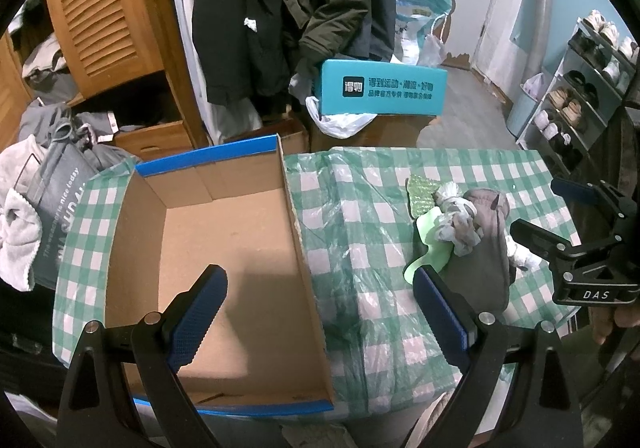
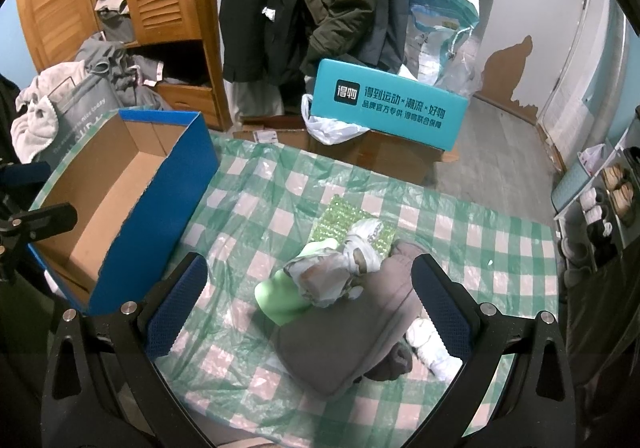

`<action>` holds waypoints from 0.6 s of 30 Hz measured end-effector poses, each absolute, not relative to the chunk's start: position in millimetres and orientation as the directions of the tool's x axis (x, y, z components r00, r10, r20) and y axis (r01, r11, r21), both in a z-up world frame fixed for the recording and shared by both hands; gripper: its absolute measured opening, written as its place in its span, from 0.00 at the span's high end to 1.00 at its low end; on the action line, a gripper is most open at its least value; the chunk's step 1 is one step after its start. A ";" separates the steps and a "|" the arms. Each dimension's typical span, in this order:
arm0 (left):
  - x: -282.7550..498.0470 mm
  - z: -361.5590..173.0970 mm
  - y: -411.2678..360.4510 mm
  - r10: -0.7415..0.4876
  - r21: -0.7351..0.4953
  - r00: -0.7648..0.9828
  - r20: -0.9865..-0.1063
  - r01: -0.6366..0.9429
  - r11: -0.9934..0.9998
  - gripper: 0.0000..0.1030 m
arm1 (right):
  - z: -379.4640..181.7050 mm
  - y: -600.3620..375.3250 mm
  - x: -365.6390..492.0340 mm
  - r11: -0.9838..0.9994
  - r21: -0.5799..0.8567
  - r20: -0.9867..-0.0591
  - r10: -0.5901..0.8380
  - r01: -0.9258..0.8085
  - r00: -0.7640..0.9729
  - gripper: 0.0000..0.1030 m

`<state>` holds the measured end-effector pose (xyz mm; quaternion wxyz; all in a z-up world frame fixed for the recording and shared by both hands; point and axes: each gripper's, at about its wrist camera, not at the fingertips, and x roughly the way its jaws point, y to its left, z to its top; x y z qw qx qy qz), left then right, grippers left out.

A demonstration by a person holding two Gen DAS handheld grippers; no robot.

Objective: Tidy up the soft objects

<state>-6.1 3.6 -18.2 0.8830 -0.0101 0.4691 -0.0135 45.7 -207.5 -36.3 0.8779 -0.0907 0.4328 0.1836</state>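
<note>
An empty cardboard box (image 1: 224,248) with blue rims lies on the left of the checked table; its blue side (image 2: 160,204) faces the right wrist view. A pile of soft things sits to its right: a grey-brown garment (image 2: 360,324) (image 1: 484,260), a light green cloth (image 2: 280,296) (image 1: 430,248), a knotted grey-white bundle (image 2: 340,272) (image 1: 460,224), a sparkly green cloth (image 2: 344,220) (image 1: 420,194) and a white rolled piece (image 2: 430,352). My left gripper (image 1: 320,300) is open above the box's right wall. My right gripper (image 2: 308,288) (image 1: 536,208) is open just above the pile, holding nothing.
The table wears a green-and-white checked plastic cover (image 1: 360,288) (image 2: 480,248). Behind it stand a teal box (image 1: 380,88) (image 2: 388,108), hanging coats (image 1: 280,8), a wooden wardrobe (image 1: 104,8) with heaped clothes, and a shoe rack (image 1: 580,88) at right.
</note>
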 end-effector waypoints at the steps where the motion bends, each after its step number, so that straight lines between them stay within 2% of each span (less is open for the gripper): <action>1: -5.8 -18.1 3.6 -0.033 -0.030 0.560 -0.828 0.014 0.999 0.07 | -36.8 -207.3 45.4 0.916 -0.001 -0.793 0.243 -0.401 0.558 0.02; 18: -0.7 -19.0 -3.4 -0.045 -0.038 0.545 -0.837 0.025 0.999 0.07 | -37.7 -215.2 45.1 0.920 0.003 -0.797 0.239 -0.392 0.555 0.02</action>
